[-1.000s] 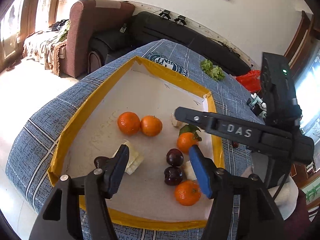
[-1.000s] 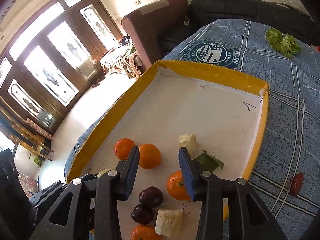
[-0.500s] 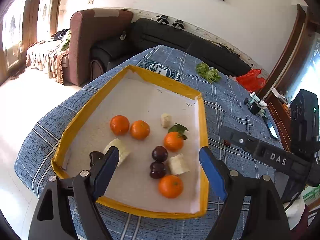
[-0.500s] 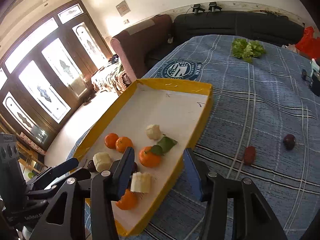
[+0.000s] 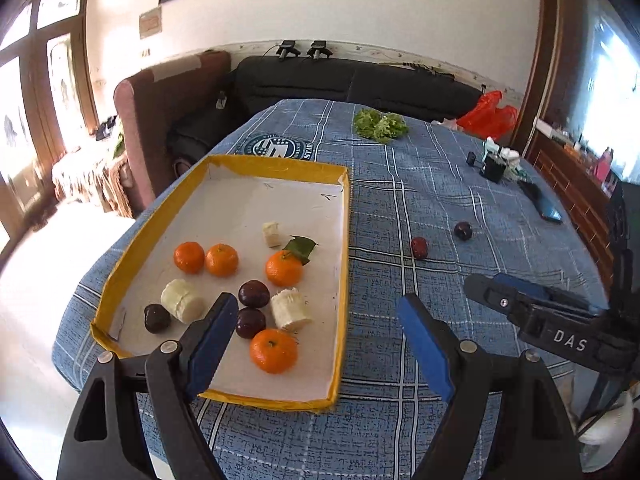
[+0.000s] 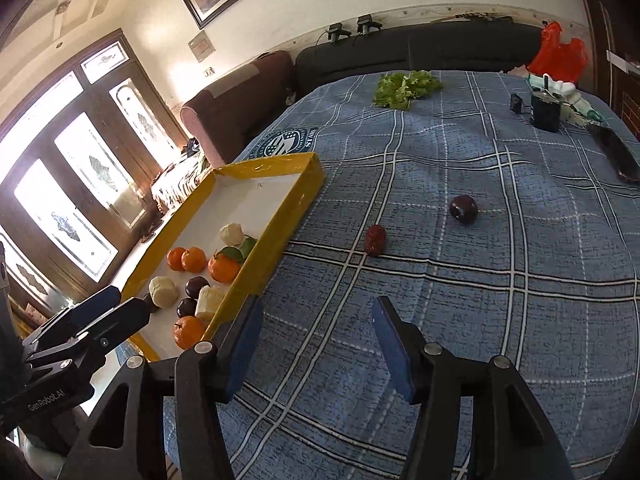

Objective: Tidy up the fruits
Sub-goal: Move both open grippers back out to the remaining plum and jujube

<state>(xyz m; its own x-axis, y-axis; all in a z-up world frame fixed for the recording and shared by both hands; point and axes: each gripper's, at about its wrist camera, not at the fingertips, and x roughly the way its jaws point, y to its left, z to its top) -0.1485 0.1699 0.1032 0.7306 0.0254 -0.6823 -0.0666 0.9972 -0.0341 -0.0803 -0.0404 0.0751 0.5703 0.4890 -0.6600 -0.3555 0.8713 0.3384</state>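
Fruit mostly sits in the yellow-rimmed tray (image 5: 342, 264) on the left half of the blue plaid tablecloth (image 5: 460, 208): four oranges, e.g. one nearest the front edge (image 5: 274, 351), three dark plums (image 5: 253, 293), and three peeled banana chunks (image 5: 291, 309). Two pieces lie loose on the cloth to the right of the tray — a red date (image 6: 375, 239) and a dark plum (image 6: 463, 209), near each other, not touching. Left gripper (image 5: 316, 320) hovers over the tray's front right corner, jaws wide, empty. Right gripper (image 6: 316, 332) hangs above bare cloth just beside the tray — jaws wide, nothing held. Lettuce (image 5: 380, 123) sits at the far end.
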